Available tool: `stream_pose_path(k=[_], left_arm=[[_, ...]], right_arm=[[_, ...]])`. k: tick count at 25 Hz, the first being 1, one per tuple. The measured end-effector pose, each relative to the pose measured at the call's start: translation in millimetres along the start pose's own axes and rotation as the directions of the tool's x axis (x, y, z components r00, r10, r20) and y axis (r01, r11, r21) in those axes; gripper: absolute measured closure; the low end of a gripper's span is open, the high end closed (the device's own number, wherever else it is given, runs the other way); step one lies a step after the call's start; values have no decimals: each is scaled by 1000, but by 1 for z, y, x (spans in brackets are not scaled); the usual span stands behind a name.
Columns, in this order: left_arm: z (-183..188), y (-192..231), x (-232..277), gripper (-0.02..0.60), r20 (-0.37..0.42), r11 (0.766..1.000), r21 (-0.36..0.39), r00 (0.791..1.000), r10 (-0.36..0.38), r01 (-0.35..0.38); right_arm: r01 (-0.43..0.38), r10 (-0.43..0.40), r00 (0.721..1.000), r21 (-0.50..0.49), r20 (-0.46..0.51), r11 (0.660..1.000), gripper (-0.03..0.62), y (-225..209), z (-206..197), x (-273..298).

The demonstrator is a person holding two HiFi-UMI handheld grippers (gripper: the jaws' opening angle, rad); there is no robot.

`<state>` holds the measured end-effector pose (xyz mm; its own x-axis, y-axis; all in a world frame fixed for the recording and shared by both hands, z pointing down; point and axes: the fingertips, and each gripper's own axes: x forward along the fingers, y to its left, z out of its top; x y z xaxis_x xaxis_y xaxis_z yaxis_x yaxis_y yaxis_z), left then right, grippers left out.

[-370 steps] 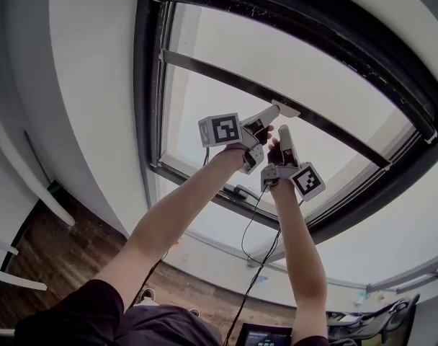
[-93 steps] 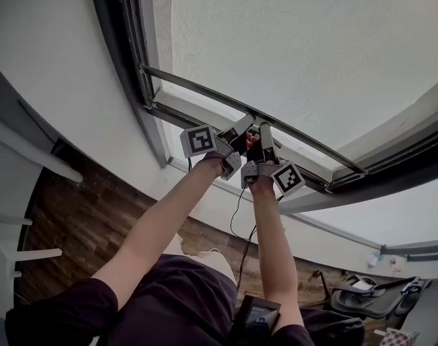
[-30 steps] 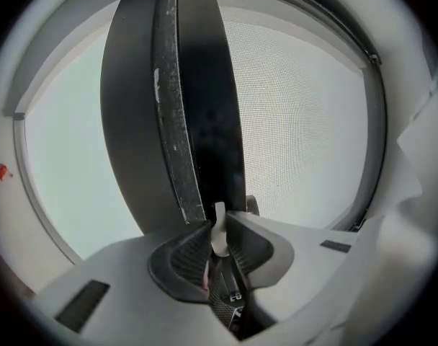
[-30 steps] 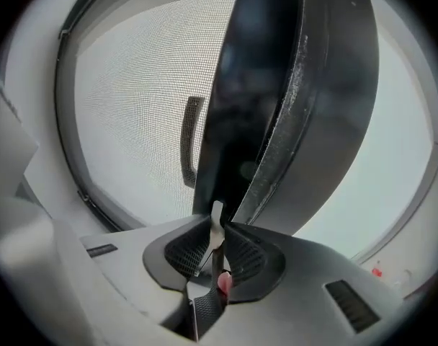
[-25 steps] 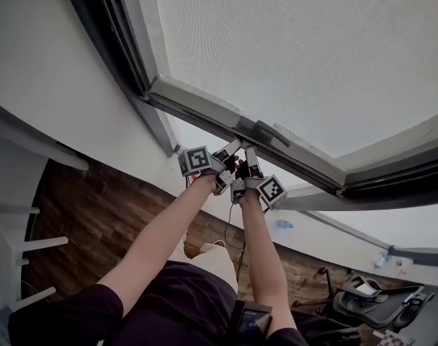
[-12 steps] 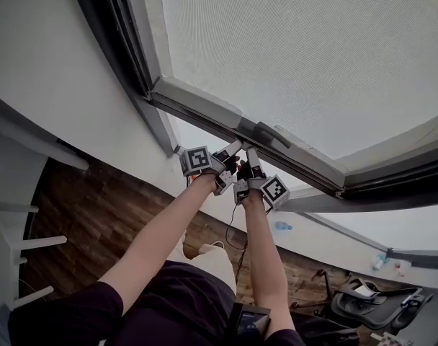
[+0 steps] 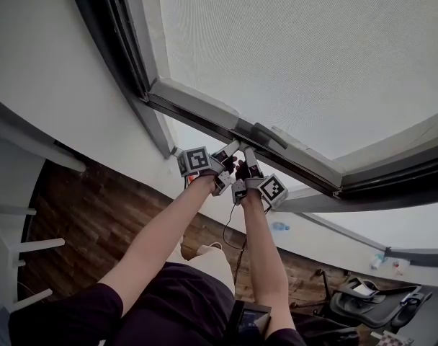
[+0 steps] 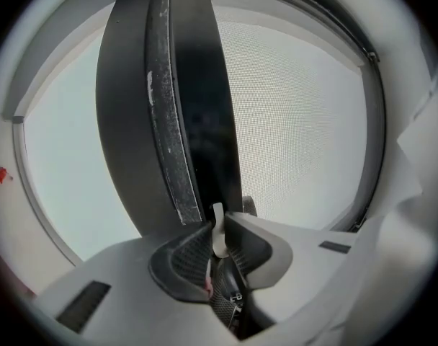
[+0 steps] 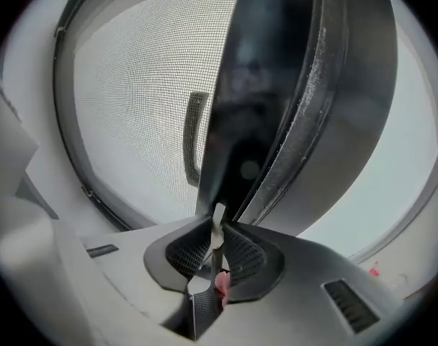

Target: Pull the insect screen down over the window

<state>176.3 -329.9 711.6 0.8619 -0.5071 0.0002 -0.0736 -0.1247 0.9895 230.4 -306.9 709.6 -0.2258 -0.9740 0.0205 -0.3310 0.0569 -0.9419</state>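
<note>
Since earlier, the insect screen's (image 7: 298,56) bottom bar (image 7: 204,110) has come down from mid-window to the lower window frame (image 7: 114,56). Nearest, the left gripper (image 7: 233,147) and right gripper (image 7: 247,156) meet just under that bar. Each is clamped on a thin white tab (image 8: 217,225). The left jaws have just been closing on it. Beyond, the grey mesh spreads up across the pane.

Daylight floods through the insect screen (image 7: 313,49), blowing it out white, and the window frame (image 7: 111,42) goes near-black against it. Heavy fisheye bending, black vignetted corners in both gripper views, foreground pretty soft.
</note>
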Motion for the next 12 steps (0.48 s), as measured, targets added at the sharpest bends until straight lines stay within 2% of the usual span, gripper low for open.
stream_pose_path(k=[6,12], left_arm=[[2,2,-1,509,23,1000,-8,1000,21,-21],[2,3,0,509,18,1000,-9,1000,21,-21]], right_arm=[[26,-26,1000,-15,-1,1000,540,-1,0,3],[-40,40,999,-1,-27,999,541,0,2,3]])
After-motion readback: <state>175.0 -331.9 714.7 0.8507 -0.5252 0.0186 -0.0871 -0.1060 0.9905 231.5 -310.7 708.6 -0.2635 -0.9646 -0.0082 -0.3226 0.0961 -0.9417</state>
